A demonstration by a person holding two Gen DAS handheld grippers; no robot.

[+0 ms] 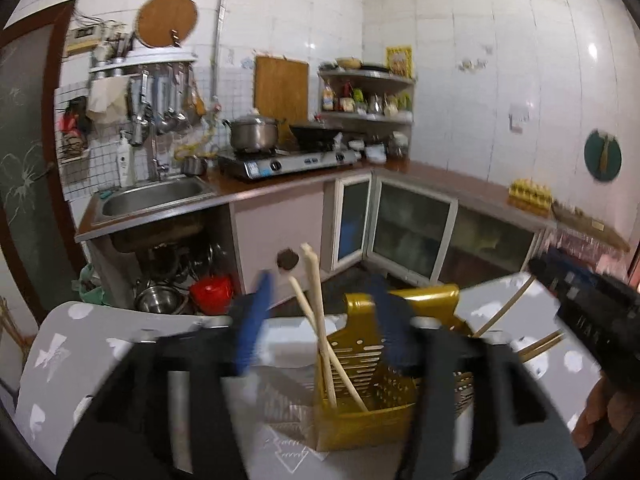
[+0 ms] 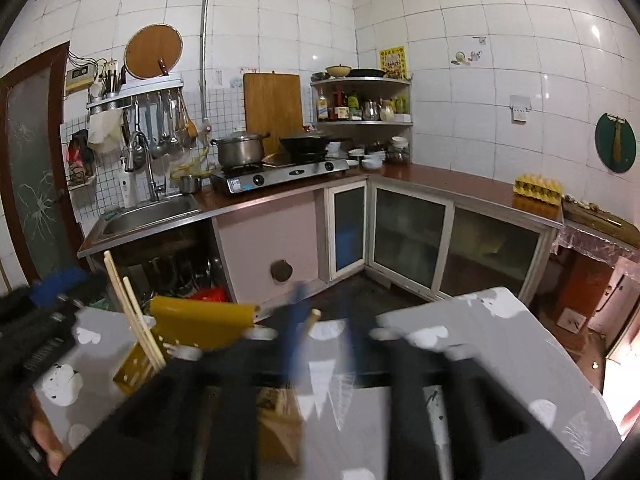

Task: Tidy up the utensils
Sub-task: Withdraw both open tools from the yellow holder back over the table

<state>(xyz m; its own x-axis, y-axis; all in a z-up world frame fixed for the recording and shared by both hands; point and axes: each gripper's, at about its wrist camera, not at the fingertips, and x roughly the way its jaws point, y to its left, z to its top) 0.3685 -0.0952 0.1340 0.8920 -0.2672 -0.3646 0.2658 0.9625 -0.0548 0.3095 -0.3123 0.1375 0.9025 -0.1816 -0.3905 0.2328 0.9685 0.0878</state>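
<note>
A gold slotted utensil holder [image 1: 368,392] stands on the grey patterned table [image 1: 72,360] with two pale chopsticks [image 1: 316,312] upright in it. My left gripper [image 1: 320,320] is open, its blue fingers [image 1: 256,320] straddling the holder's top, holding nothing. In the right wrist view the holder [image 2: 192,324] and its chopsticks [image 2: 132,320] sit at the left. My right gripper [image 2: 324,328] is blurred with its blue fingers [image 2: 292,328] close together; a chopstick [image 2: 310,320] runs between them. More chopsticks [image 1: 540,346] lie on the table by the right gripper's body [image 1: 592,312].
The table's far edge [image 2: 480,300] drops to a dark floor. Beyond are a counter with a sink [image 2: 152,212], a gas stove with pots [image 2: 280,172], glass cabinet doors [image 2: 408,236] and an egg carton [image 2: 538,188]. A wooden box [image 2: 280,428] lies under my right gripper.
</note>
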